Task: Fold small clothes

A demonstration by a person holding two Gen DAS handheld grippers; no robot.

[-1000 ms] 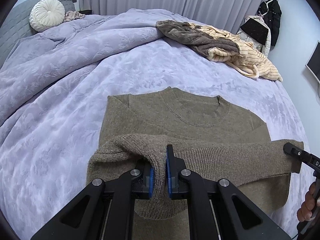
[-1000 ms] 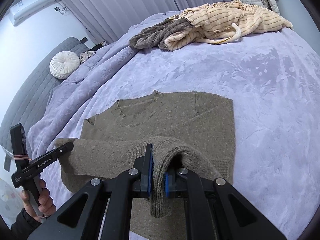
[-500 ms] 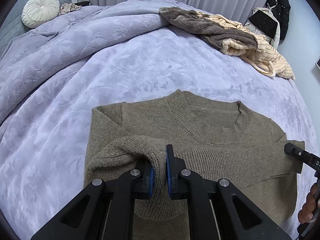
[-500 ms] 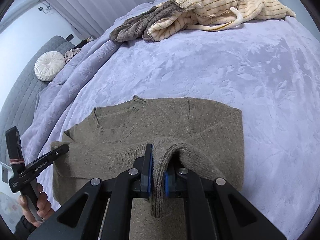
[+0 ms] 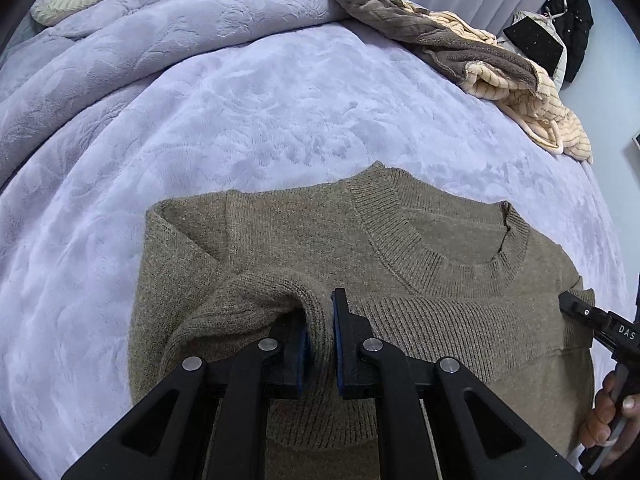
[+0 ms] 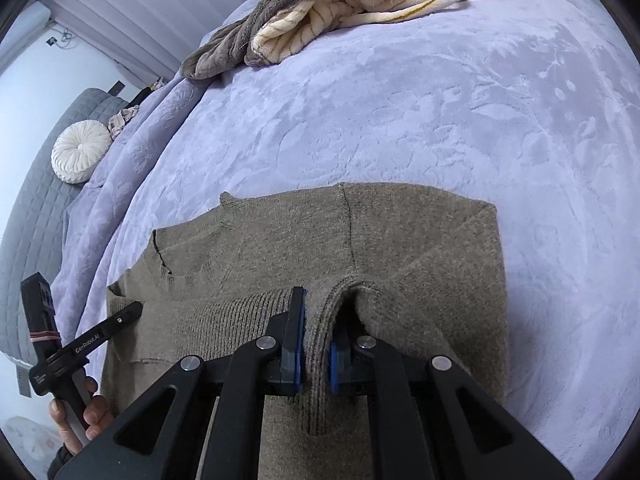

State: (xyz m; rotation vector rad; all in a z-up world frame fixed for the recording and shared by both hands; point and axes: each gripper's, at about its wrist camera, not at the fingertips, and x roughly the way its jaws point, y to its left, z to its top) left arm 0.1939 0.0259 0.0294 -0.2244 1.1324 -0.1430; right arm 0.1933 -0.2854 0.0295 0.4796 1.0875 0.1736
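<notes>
An olive-brown knit sweater (image 5: 300, 240) lies flat on the lavender bed cover (image 5: 240, 120), collar at the far side. Its lower part is folded up, and the ribbed hem (image 5: 460, 320) lies just below the neckline. My left gripper (image 5: 319, 332) pinches the hem's left corner; its jaws are opening, with the knit still filling the gap between the pads. My right gripper (image 6: 317, 340) is shut on the hem's right corner over the sweater (image 6: 400, 232). Each wrist view shows the other gripper's finger at the hem's far end, with a hand on its handle.
A heap of cream striped and grey-brown fleece clothes (image 5: 480, 64) (image 6: 340, 8) lies at the far side of the bed. A round white cushion (image 6: 80, 152) rests against the grey headboard. The cover bunches up at the far left. Dark garments (image 5: 568, 24) hang by the wall.
Both grippers have moved forward and down with the hem. The folded edge has gone from mid-chest to just below the collar, and the lifted fabric now lies lower on the sweater.
</notes>
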